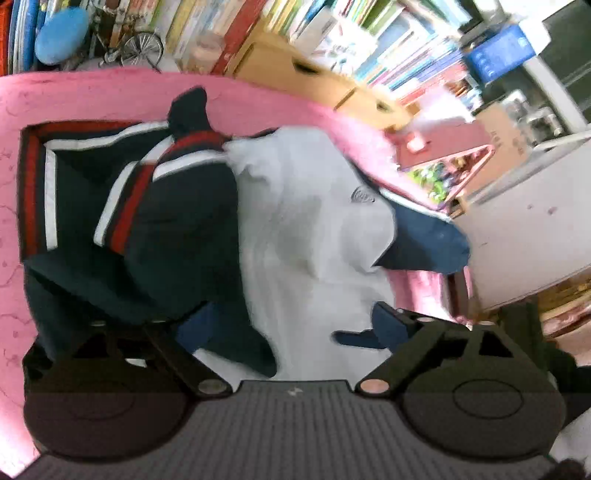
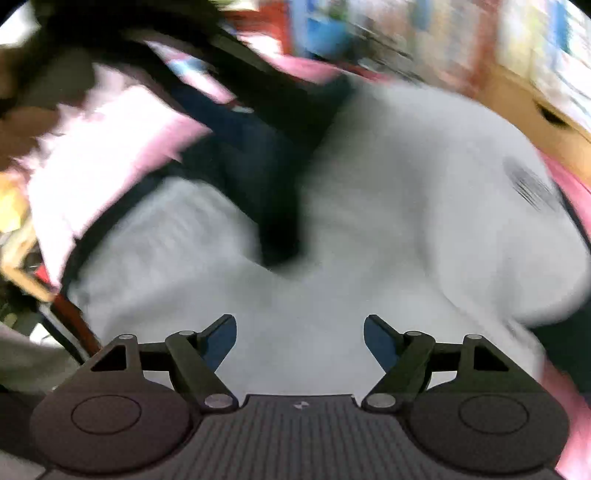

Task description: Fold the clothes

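On the pink surface [image 1: 110, 96] a dark navy garment [image 1: 166, 229] with red and white stripes lies at the left. A white shirt [image 1: 303, 229] with a small chest logo and a navy sleeve [image 1: 428, 240] lies bunched beside it, overlapping its right edge. My left gripper [image 1: 291, 328] stands open just above the near edges of both garments, and the navy cloth partly covers its left finger. The right wrist view is blurred by motion. There my right gripper [image 2: 301, 339] is open over the white shirt [image 2: 406, 192], with nothing between its fingers.
Shelves packed with books [image 1: 388, 44] run behind the pink surface. A cardboard box [image 1: 295, 70] stands at its far edge, and a blue round cushion [image 1: 61, 35] and a small model bicycle [image 1: 136, 48] sit at far left. A white cabinet side [image 1: 528, 229] is at right.
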